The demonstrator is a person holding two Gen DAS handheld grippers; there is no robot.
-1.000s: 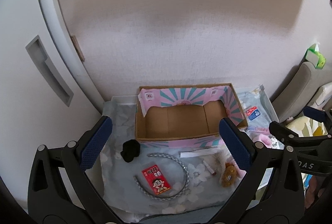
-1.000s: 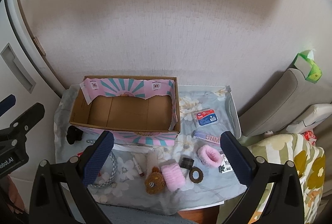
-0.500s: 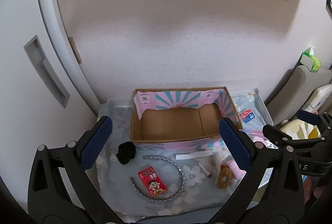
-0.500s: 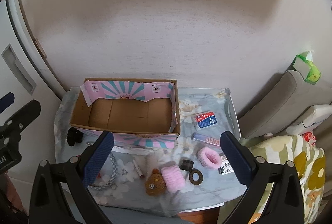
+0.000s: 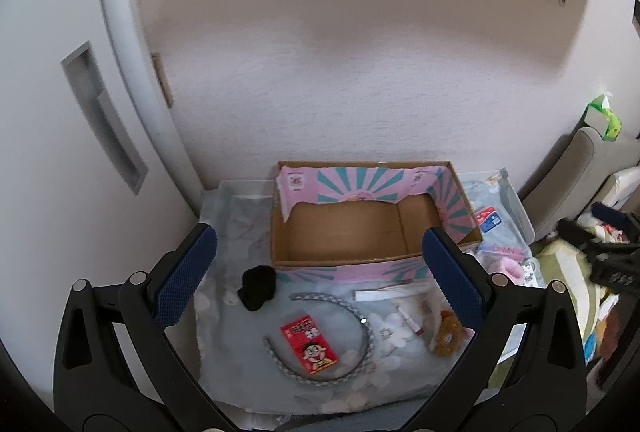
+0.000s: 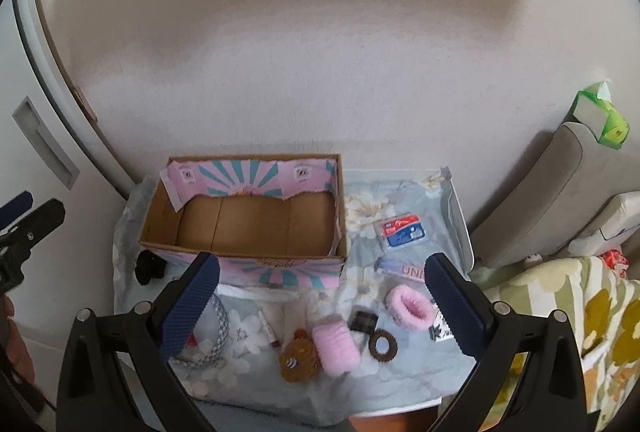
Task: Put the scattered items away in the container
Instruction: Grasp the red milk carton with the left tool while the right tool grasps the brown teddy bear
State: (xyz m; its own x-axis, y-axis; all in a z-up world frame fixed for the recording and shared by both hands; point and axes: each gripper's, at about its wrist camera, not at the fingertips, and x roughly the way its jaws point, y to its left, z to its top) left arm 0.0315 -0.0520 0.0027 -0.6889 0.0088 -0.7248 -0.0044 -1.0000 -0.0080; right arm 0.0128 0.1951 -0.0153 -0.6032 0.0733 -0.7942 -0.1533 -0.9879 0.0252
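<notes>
Overhead, both tongs hung above the surface (image 6: 404,384) with fingers spread wide and nothing between them: the left tongs (image 5: 320,282) over the left half, the right tongs (image 6: 322,306) over the right. At the back stood the cardboard box (image 6: 244,216), pink and teal inside, bare of items. Before it lay a black hair tie (image 5: 257,287), a grey braided headband (image 5: 356,328) curved around a red packet (image 5: 310,339), a small tube (image 6: 267,328), a brown bear clip (image 6: 298,356), a pink scrunchie (image 6: 335,350), a brown ring tie (image 6: 383,344) and a second pink scrunchie (image 6: 408,308). A blue and white pack (image 6: 400,230) sat just right of the box.
</notes>
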